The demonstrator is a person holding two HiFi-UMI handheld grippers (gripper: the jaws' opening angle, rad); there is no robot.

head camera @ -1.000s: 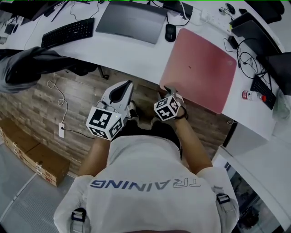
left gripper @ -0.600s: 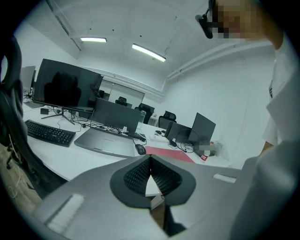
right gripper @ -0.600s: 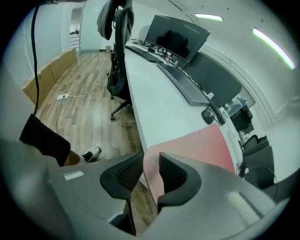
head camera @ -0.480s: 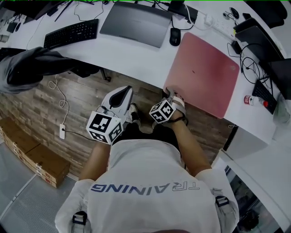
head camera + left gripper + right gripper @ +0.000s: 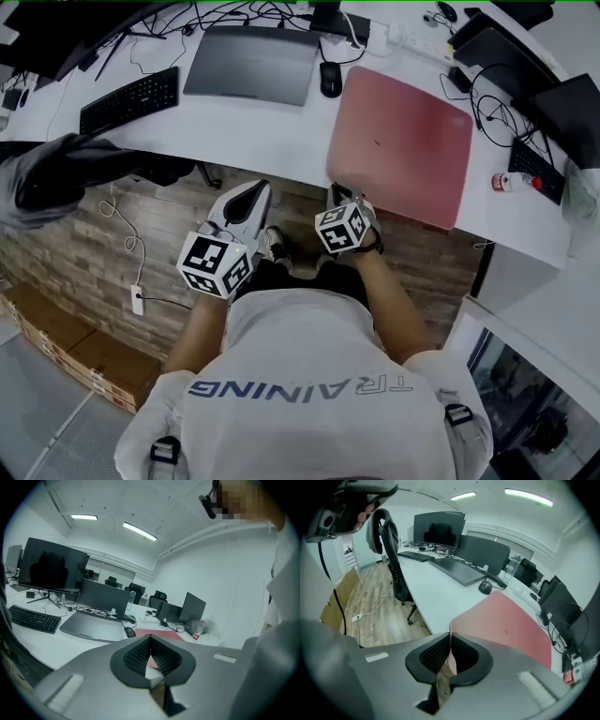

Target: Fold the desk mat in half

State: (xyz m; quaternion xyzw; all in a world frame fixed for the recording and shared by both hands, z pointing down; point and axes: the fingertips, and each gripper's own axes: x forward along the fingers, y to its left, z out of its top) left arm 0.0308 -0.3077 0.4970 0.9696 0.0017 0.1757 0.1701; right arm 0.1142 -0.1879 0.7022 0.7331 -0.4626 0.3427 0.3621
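A pink desk mat (image 5: 403,145) lies flat on the white desk (image 5: 272,131), its near edge reaching the desk's front edge. My right gripper (image 5: 339,193) is at the mat's near left corner. In the right gripper view the jaws (image 5: 450,641) are closing, and the thin edge of the mat (image 5: 511,620) stands pinched between the pads. My left gripper (image 5: 257,187) hangs in front of the desk over the wooden floor, left of the mat. It is shut, with nothing between its pads (image 5: 150,639).
Left of the mat on the desk are a black mouse (image 5: 329,80), a closed grey laptop (image 5: 251,64) and a black keyboard (image 5: 129,98). Cables, dark devices and a small bottle (image 5: 511,180) crowd the right end. A chair with a grey jacket (image 5: 66,169) stands at the left.
The right gripper's jaws have come together on the mat's near left corner. The left gripper has barely moved. The head view has shifted a little.
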